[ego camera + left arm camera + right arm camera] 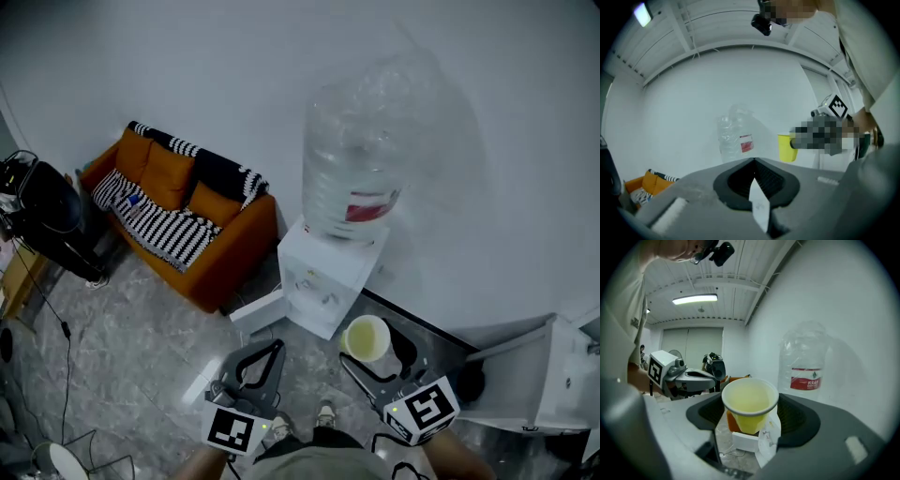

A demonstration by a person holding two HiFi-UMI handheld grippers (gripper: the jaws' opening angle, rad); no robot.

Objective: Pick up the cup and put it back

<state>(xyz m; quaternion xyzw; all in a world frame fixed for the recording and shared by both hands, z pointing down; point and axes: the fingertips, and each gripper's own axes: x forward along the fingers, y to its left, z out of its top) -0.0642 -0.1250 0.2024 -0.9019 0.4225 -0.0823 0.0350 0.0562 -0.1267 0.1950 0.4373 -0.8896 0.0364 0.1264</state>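
A yellow paper cup (366,337) hangs upright in the air in front of the white water dispenser (323,272), with my right gripper (375,352) shut on it. In the right gripper view the cup (750,401) sits between the dark pads, its inside empty as far as I can see. My left gripper (272,349) is held beside it on the left, its jaw tips meeting with nothing between them. From the left gripper view the cup (787,147) shows to the right of the bottle (733,136).
A large clear water bottle (352,173) stands on top of the dispenser against the white wall. An orange sofa (178,211) with striped cloth is at the left, with black equipment (52,202) beyond it. A white cabinet (534,375) is at the right.
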